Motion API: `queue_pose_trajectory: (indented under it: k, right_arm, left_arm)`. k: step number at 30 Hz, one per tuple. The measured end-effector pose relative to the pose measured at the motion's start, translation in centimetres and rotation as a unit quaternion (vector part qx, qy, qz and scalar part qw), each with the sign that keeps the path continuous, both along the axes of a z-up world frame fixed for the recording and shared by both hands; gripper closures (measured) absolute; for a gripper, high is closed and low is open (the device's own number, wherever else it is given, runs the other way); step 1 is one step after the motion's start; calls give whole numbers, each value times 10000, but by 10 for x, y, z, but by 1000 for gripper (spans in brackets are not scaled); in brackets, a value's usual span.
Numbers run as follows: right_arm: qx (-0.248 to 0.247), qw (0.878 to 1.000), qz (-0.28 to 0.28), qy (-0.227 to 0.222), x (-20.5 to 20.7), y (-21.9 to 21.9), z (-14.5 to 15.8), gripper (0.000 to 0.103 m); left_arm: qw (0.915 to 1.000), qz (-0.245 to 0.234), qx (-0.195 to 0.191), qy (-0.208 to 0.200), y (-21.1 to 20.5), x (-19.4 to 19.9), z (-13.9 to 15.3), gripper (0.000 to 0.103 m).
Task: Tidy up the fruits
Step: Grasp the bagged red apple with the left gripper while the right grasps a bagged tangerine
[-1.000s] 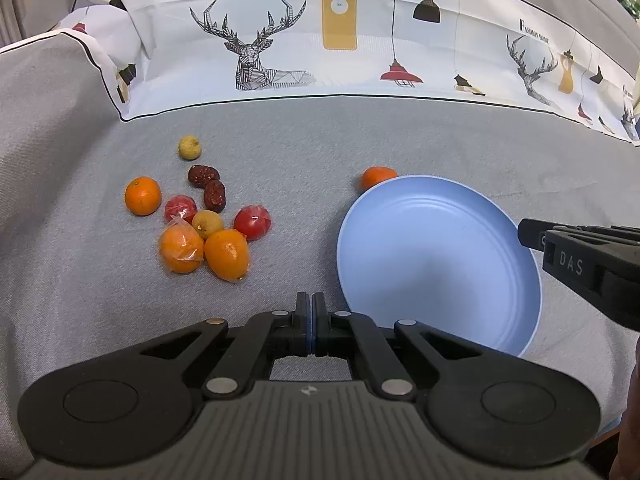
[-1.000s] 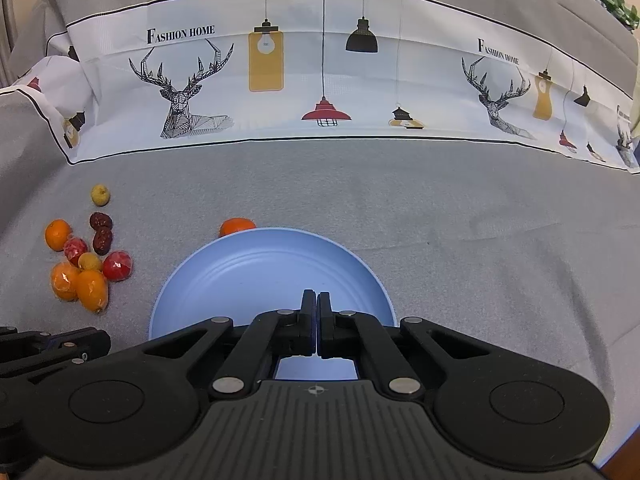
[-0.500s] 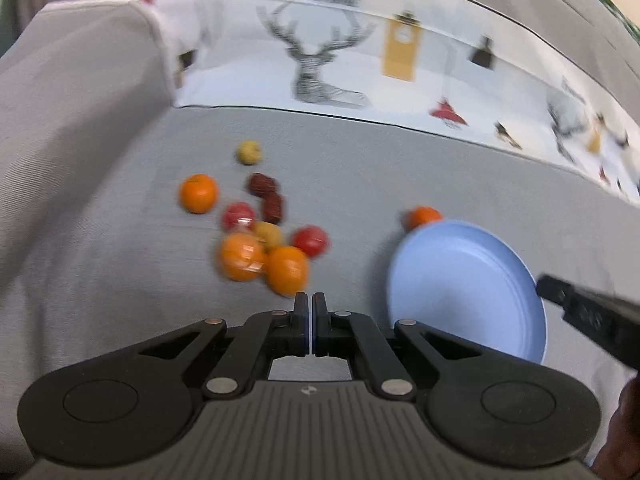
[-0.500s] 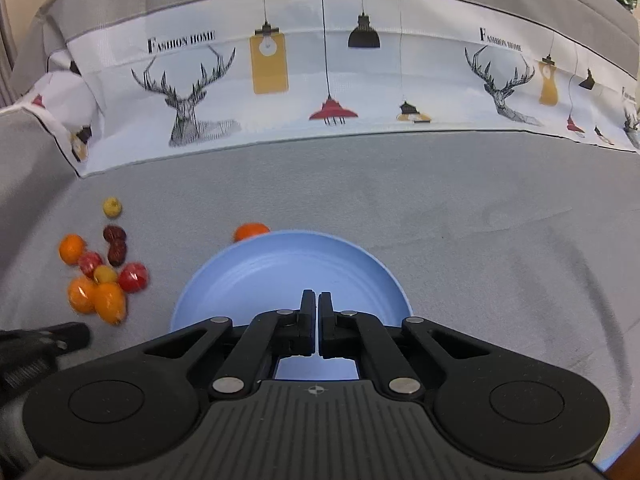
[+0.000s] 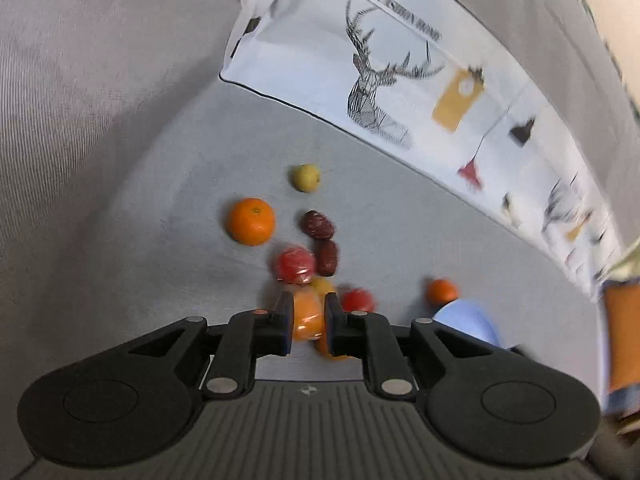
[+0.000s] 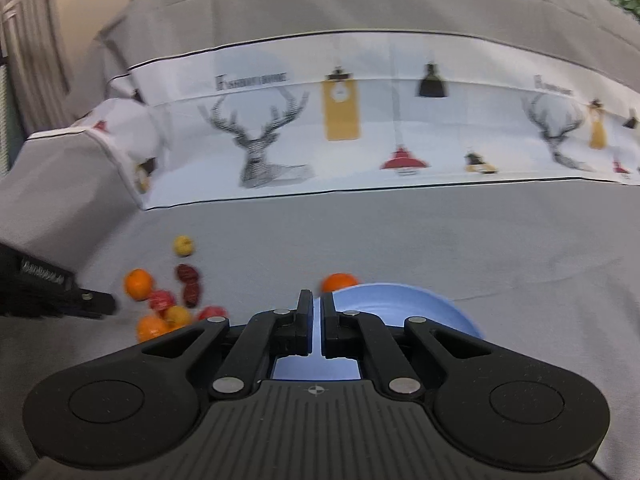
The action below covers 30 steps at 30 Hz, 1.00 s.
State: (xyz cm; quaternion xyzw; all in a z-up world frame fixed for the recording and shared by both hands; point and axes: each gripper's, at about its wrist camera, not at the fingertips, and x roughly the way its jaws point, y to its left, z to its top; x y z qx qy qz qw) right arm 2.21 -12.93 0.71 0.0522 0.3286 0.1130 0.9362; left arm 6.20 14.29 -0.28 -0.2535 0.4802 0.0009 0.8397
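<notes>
A cluster of fruit lies on the grey cloth: an orange [image 5: 251, 221], a yellow fruit [image 5: 305, 177], two dark dates [image 5: 317, 225], wrapped red fruits [image 5: 294, 264] and wrapped orange fruits. My left gripper [image 5: 306, 318] is open with its fingers on either side of a wrapped orange fruit [image 5: 306, 316]. A blue plate [image 6: 404, 304] lies to the right, with a small orange [image 6: 339, 282] at its far rim. My right gripper [image 6: 313, 322] hovers over the plate, its jaws slightly apart and empty. The left gripper shows at the left edge of the right wrist view [image 6: 86, 302].
A white printed cloth [image 6: 360, 136] with deer and lamps runs along the back over a grey cushion. A grey fabric wall [image 5: 100, 80] rises to the left of the fruit. An orange and blue object [image 5: 620, 344] is blurred at the right edge.
My left gripper has moved forward and down to the fruit cluster, tilted, and opened around a wrapped orange fruit. My right gripper has opened slightly and tilted upward.
</notes>
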Motion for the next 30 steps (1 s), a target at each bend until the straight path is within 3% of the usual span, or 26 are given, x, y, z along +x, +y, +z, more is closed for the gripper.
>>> queue_pose_trajectory:
  k: [2, 4, 6, 12, 16, 20, 24, 30]
  right_arm:
    - [30, 9999, 139, 50, 2, 11, -2, 80]
    - [80, 9996, 274, 2, 1, 21, -1, 34]
    - [61, 9994, 352, -18, 1, 30, -2, 22]
    - [17, 9965, 748, 384, 10, 54, -14, 22]
    - [62, 9933, 971, 627, 19, 68, -25, 22]
    - [36, 9910, 979, 907, 31, 76, -39, 25]
    - [39, 9883, 990, 1158, 41, 84, -53, 40]
    - [24, 9865, 984, 1311, 51, 93, -69, 43]
  left_arm:
    - [9995, 39, 305, 38, -5, 2, 0, 84]
    - [9990, 136, 415, 40, -4, 5, 0, 83]
    - [9992, 337, 221, 38, 4, 6, -2, 83]
    - [9990, 382, -88, 226, 11, 25, -16, 73]
    - [9995, 167, 90, 260, 6, 42, -24, 59]
    - [9991, 36, 199, 361, 3, 53, -35, 59]
    - [9989, -69, 233, 406, 0, 58, -41, 59]
    - [9973, -321, 506, 424, -13, 66, -47, 59]
